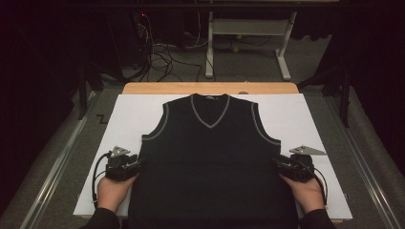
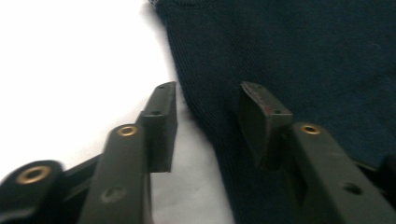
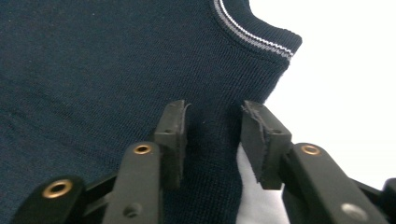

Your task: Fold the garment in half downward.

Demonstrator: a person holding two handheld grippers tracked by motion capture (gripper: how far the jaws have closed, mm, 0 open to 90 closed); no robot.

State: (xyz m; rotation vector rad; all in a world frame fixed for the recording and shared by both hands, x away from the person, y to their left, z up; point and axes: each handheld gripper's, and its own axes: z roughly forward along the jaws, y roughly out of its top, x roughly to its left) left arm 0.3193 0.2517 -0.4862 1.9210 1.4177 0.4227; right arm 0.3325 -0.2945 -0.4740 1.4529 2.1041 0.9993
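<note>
The left gripper (image 1: 135, 165) has its jaws partly apart over the side edge of the dark vest (image 1: 212, 162). They are not pinching it. The right gripper (image 1: 279, 163) is the same at the other edge. The vest lies flat on a white board (image 1: 129, 112), on the table (image 1: 143, 88).

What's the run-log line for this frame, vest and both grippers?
vest: flat on white board | left gripper: open, straddling vest's side edge | right gripper: open, straddling opposite side edge | no grasp yet
</note>
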